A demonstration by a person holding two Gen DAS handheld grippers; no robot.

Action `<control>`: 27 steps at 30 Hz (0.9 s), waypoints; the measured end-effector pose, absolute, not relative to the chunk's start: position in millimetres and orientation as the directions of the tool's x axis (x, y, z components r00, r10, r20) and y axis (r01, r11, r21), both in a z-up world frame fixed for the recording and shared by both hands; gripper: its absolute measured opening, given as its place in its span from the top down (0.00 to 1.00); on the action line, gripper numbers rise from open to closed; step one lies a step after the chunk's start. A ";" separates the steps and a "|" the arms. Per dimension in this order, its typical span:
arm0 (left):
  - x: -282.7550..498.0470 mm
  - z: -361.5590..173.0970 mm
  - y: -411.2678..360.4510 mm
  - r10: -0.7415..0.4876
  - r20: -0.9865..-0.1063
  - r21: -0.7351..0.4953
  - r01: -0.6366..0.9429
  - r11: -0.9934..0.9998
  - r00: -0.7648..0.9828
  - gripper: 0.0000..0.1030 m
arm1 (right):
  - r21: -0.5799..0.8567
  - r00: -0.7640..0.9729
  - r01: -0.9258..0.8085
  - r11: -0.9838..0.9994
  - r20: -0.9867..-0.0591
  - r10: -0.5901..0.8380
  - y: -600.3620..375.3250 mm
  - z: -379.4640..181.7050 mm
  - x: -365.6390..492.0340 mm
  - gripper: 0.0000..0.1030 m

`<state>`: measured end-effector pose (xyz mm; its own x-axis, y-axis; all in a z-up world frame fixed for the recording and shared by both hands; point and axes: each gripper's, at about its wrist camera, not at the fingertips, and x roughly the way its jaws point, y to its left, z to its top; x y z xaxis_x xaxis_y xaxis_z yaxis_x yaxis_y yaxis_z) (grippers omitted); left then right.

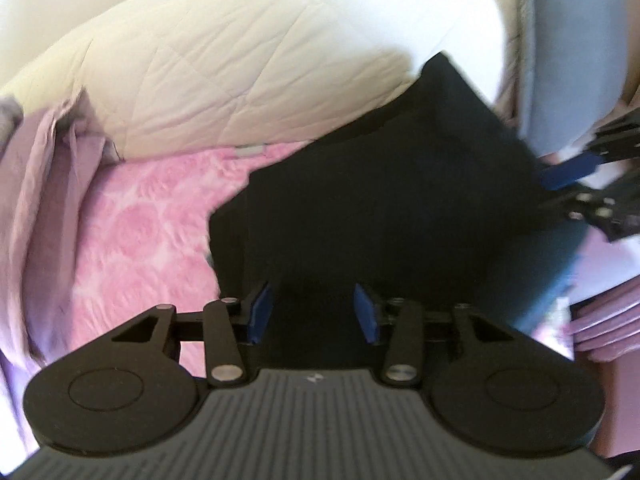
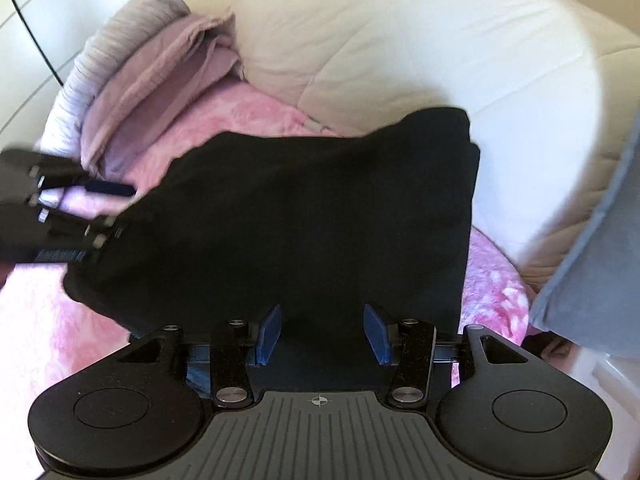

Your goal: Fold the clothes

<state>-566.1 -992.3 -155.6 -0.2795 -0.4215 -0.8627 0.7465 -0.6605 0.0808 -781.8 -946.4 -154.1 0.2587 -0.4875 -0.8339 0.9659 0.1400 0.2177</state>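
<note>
Left gripper (image 1: 313,312) angled steeply down over black garment (image 1: 380,184) on pink blanket (image 1: 148,224), jaws parted, right gripper (image 2: 323,334) likewise, garment's near edge hidden.

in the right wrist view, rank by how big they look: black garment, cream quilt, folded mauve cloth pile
1-2. cream quilt and black garment: alike, garment nearer the camera, so unsure
3. folded mauve cloth pile
</note>
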 end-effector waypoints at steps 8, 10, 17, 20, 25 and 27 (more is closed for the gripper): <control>-579.6 -205.6 -966.0 -0.319 -0.919 0.044 0.744 -0.666 -0.231 0.56 | 0.203 0.248 0.967 0.155 -0.891 -0.381 -931.0 -176.6 -771.7 0.50; -579.1 -203.5 -968.8 -0.312 -0.920 0.026 0.760 -0.649 -0.235 0.56 | 0.192 0.238 0.969 0.155 -0.893 -0.383 -927.4 -174.3 -771.1 0.50; -561.5 -184.4 -952.9 -0.313 -0.920 -0.014 0.816 -0.577 -0.237 0.54 | 0.231 0.240 0.971 0.070 -0.909 -0.341 -910.5 -180.7 -787.0 0.49; -551.0 -176.7 -938.8 -0.315 -0.919 -0.041 0.856 -0.516 -0.235 0.47 | 0.243 0.240 0.969 0.034 -0.913 -0.329 -896.8 -177.2 -790.0 0.39; -536.2 -165.1 -912.6 -0.323 -0.911 -0.086 0.885 -0.458 -0.255 0.28 | 0.236 0.222 0.972 -0.004 -0.919 -0.326 -862.6 -169.8 -786.9 0.24; -529.9 -158.4 -901.2 -0.339 -0.899 -0.102 0.886 -0.451 -0.276 0.25 | 0.232 0.213 0.973 -0.018 -0.918 -0.335 -845.0 -165.1 -781.7 0.23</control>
<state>-529.9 -901.2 -158.4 -0.2762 -0.3391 -0.8993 0.8864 -0.4515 -0.1021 -781.7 -845.0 -165.1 0.2125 -0.3354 -0.9178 0.9726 -0.0182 0.2319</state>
